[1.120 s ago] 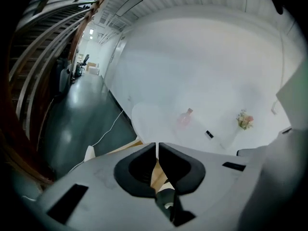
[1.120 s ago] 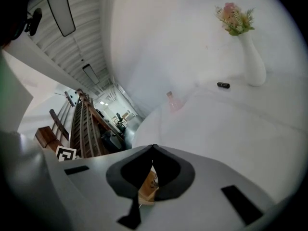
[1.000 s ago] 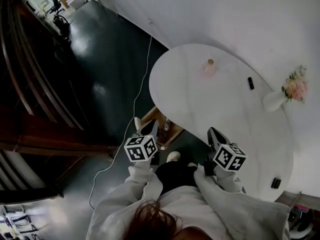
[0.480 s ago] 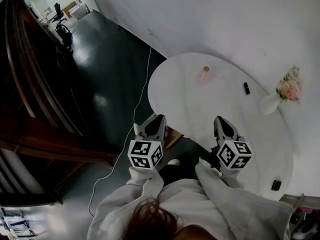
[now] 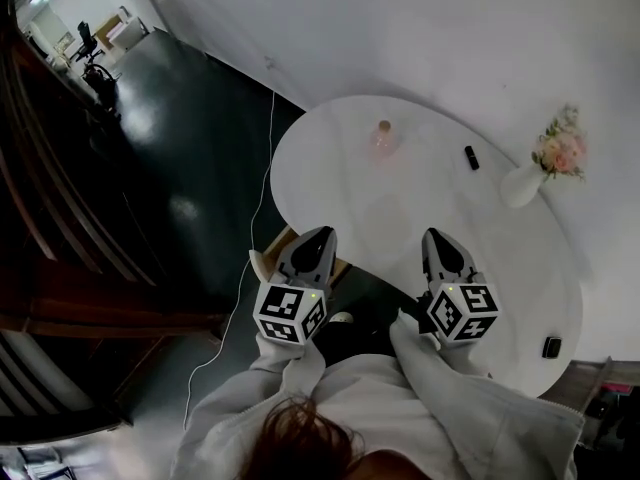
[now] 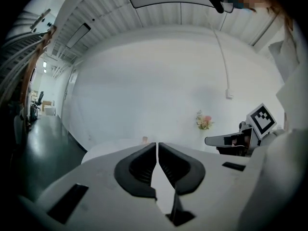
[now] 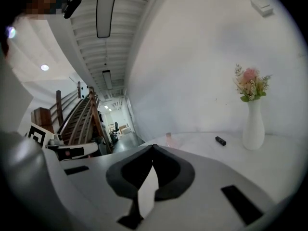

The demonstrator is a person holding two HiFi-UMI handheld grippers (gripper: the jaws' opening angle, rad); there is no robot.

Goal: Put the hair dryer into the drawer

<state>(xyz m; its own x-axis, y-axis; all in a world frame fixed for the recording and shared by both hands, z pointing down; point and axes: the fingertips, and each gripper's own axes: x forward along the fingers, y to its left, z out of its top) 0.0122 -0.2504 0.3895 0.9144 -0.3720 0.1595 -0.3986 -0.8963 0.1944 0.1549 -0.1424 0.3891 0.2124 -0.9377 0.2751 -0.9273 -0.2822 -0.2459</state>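
No hair dryer and no drawer show in any view. In the head view my left gripper (image 5: 316,236) and right gripper (image 5: 435,236) are held side by side at the near edge of a white oval table (image 5: 420,203). Both point roughly level toward the far wall. In the left gripper view the left gripper (image 6: 157,145) has its jaws together with nothing between them. The right gripper (image 7: 153,147) is likewise shut and empty in its own view. Each gripper view catches the other gripper at its edge.
On the table stand a small pink bottle (image 5: 383,135), a small black object (image 5: 471,157) and a white vase of flowers (image 5: 524,183); another black item (image 5: 551,347) lies at the near right rim. A white cable (image 5: 262,183) runs over the dark floor. Dark wooden stairs (image 5: 55,228) rise at left.
Both grippers have risen and moved forward over the table's near edge, rolling as they went. Their jaws stayed shut.
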